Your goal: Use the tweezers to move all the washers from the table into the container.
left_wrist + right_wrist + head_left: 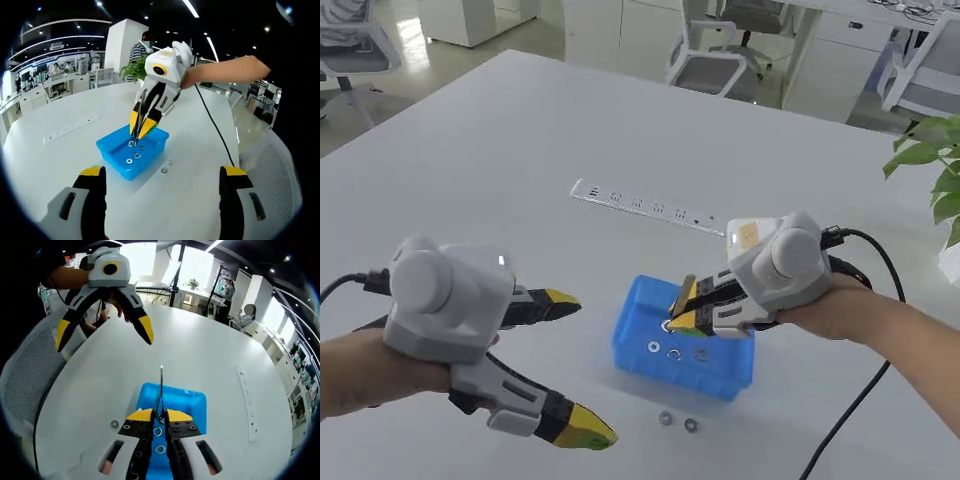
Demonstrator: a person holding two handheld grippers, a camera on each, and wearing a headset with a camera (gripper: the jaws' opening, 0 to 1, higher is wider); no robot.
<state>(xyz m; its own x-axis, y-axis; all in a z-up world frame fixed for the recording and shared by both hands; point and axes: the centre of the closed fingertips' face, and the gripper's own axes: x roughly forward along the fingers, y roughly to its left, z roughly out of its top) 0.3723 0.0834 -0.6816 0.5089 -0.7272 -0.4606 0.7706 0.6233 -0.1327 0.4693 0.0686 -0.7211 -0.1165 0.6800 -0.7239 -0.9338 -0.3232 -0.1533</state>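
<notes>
Head view: the left gripper [582, 368] hovers over the near left part of the white counter [520, 150]. Its yellow-tipped fingers are spread wide, with nothing between them. Just to its right, toward the counter's near edge, stands the open blue container [725, 380], with three washers [653, 347] lying on its floor. Two loose washers [665, 418] lie on the bare counter just in front of the container's near wall, close beside each other. Beyond the container, toward the far edge, a white power strip [650, 207] lies flat.

The right gripper [678, 312] hangs over the container. Its fingers are pressed together on the tweezers [161, 382], which stick out forward past the fingertips. In the left gripper view the tweezers' tip reaches down inside the container to one of the washers there. Whether the tip actually grips that washer cannot be told. At the far right, the green leaves of a plant [930, 160] show by the counter's right edge.
</notes>
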